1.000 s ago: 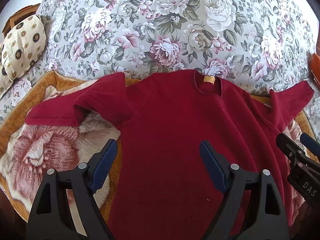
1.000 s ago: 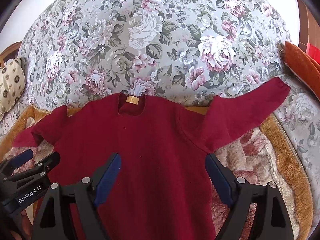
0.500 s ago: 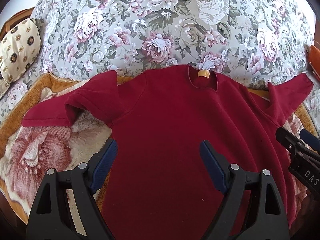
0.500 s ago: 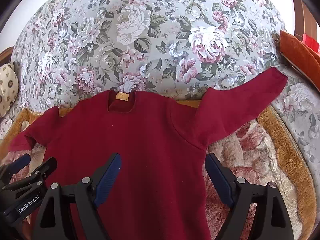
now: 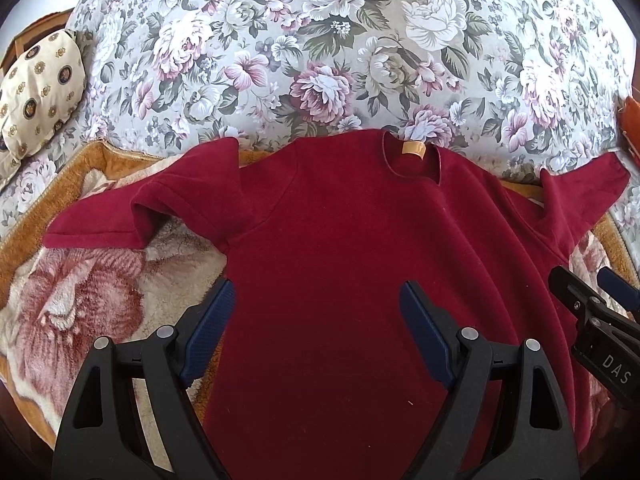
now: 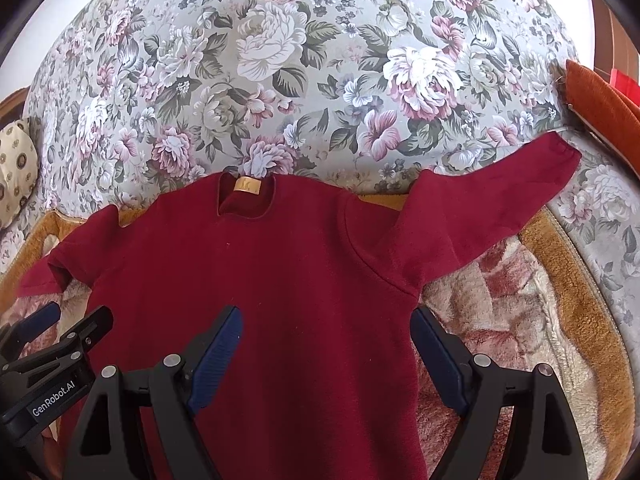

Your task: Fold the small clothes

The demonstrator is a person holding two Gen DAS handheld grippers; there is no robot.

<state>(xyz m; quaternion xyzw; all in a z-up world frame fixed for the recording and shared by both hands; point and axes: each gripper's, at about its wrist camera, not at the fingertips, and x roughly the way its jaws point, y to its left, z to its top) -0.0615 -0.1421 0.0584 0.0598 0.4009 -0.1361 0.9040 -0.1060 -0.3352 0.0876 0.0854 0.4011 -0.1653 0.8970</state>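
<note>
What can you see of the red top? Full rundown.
The dark red long-sleeved fleece-like top lies front up and spread out on a plush tan-bordered rose-print blanket, neckline toward the floral bedspread. A round collar holds a small tan label. One sleeve stretches out straight; the other sleeve is folded over itself. Both tools hover open above the lower body, neither gripping it.

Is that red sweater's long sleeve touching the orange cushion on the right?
Apart. The right wrist view shows the sleeve cuff ending short of the orange cushion, with floral bedspread between them.
</note>
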